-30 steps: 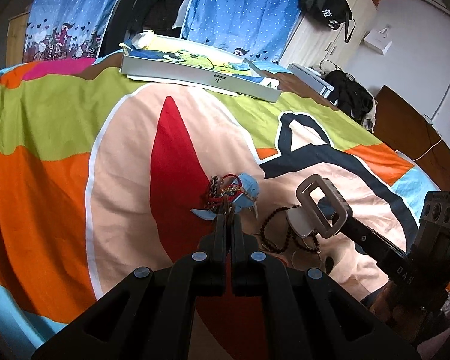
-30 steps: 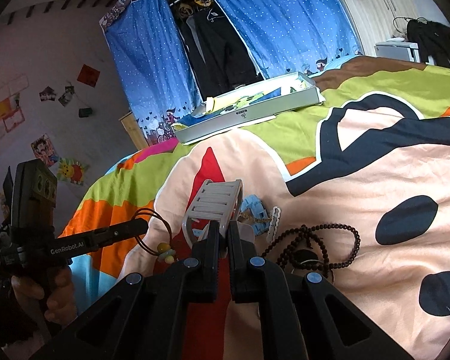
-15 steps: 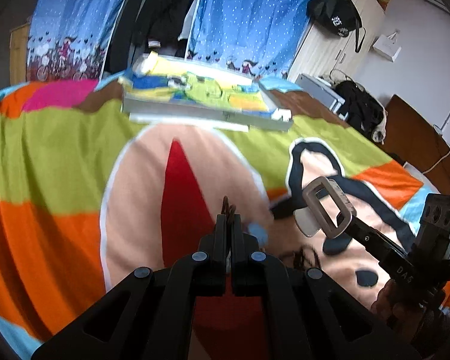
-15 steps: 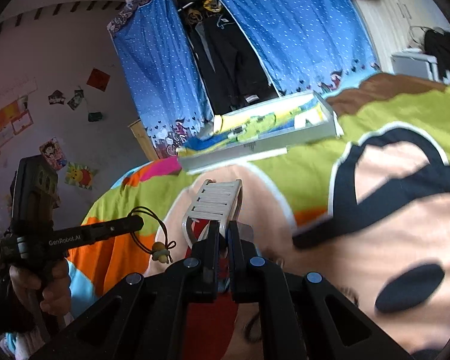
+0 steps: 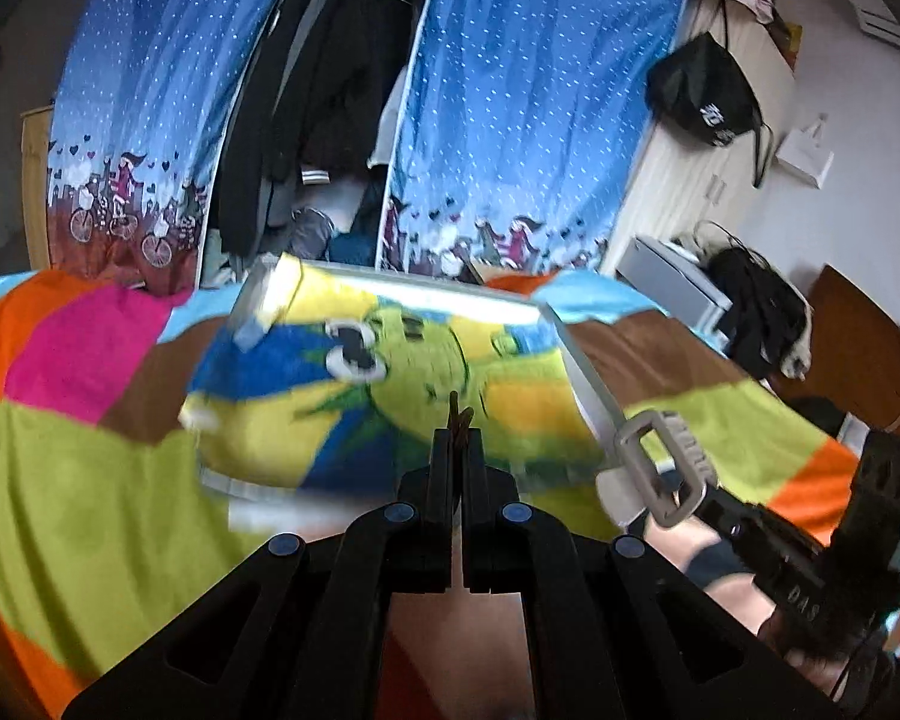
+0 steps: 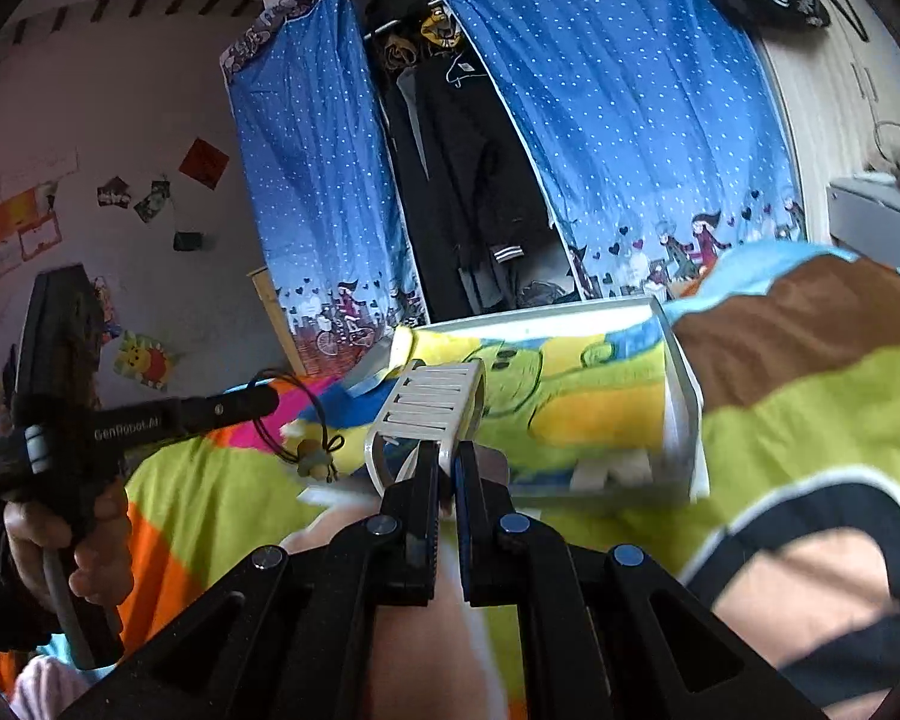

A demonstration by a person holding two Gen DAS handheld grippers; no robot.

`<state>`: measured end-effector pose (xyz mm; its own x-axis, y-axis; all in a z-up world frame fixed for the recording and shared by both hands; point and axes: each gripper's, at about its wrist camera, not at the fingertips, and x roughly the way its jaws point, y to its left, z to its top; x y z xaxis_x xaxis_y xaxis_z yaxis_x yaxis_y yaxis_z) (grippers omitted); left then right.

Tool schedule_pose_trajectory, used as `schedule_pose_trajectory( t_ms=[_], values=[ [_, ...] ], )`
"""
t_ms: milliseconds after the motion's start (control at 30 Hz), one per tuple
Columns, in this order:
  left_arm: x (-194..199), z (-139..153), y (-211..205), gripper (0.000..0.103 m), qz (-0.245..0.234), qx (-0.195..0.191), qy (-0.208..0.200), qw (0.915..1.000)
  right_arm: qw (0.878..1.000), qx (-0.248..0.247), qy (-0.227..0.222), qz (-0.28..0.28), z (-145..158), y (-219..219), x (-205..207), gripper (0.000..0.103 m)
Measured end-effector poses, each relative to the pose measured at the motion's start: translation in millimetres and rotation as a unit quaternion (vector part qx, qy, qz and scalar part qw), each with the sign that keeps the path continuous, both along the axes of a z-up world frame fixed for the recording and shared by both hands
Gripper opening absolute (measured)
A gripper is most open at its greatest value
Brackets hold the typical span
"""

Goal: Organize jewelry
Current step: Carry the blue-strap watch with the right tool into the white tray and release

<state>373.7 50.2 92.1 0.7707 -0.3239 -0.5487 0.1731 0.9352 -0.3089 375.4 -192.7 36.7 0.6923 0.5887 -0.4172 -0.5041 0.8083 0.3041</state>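
Bracelet cord [image 6: 297, 420] hangs from shut left tongs [image 6: 273, 399], mid-left; right tongs [image 6: 447, 468] pinch white clip [image 6: 429, 405].

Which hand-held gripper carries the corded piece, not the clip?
The left hand-held gripper: a dark cord bracelet with a yellowish charm dangles from it. The right hand-held gripper clamps the white slatted hair clip.

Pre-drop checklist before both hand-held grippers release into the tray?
1. Left hand-held gripper shut on the cord bracelet: ok, loop hangs from its tip.
2. Right hand-held gripper shut on the white hair claw: ok.
3. White tray ahead of both: ok.
4. Left tip over the tray: ok.
5. Right tip past the tray's near rim: cannot tell.
6. Tray's cartoon cloth free of other jewelry: cannot tell, blurred.
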Motion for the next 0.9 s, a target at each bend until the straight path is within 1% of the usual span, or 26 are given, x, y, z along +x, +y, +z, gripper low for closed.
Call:
schedule_pose_trajectory(
  t_ms=[67,133,233,367,433,567,600,633,667,700,733,767,800,867,900],
  values=[
    [21,-5,1,0.000,0.008,0.003,-0.002,1.0000,1.000,0.000,0.003,0.000,-5,5,15,0.005],
    [35,-11,2,0.000,0.013,0.002,0.002,0.9999,1.000,-0.002,0.009,-0.001,-14,11,29,0.005],
    [57,-31,5,0.000,0.025,0.001,0.023,0.9994,1.000,-0.003,0.024,-0.007,-32,16,46,0.005],
    [67,-56,11,0.000,0.038,-0.001,0.049,0.9981,0.999,0.000,0.041,-0.016,-50,17,58,0.005],
    [68,-63,12,0.000,0.042,0.003,0.058,0.9974,0.999,-0.006,0.047,-0.021,-58,18,62,0.006],
    [70,-74,15,0.001,0.063,0.016,0.080,0.9947,0.998,-0.014,0.046,-0.027,-61,20,62,0.008],
    [70,-76,16,0.001,0.071,0.025,0.086,0.9934,0.998,-0.017,0.045,-0.029,-60,21,62,0.008],
    [70,-78,16,0.006,0.076,0.031,0.095,0.9920,0.998,-0.021,0.044,-0.030,-59,22,60,0.008],
    [70,-79,16,0.019,0.080,0.035,0.104,0.9907,0.998,-0.023,0.043,-0.030,-58,21,60,0.008],
    [68,-80,17,0.029,0.084,0.034,0.108,0.9899,0.998,-0.025,0.041,-0.032,-56,20,57,0.010],
    [64,-80,19,0.050,0.092,0.029,0.107,0.9896,0.998,-0.026,0.039,-0.038,-53,17,54,0.011],
    [60,-78,21,0.061,0.100,0.023,0.100,0.9896,0.998,-0.025,0.039,-0.042,-51,15,51,0.016],
    [53,-74,23,0.062,0.111,0.014,0.087,0.9899,0.998,-0.021,0.039,-0.045,-49,11,48,0.023],
    [45,-69,24,0.062,0.117,0.013,0.082,0.9897,0.998,-0.015,0.038,-0.053,-43,3,39,0.030],
    [40,-66,22,0.062,0.118,0.020,0.084,0.9892,0.998,-0.012,0.037,-0.056,-40,-1,34,0.032]
  ],
)
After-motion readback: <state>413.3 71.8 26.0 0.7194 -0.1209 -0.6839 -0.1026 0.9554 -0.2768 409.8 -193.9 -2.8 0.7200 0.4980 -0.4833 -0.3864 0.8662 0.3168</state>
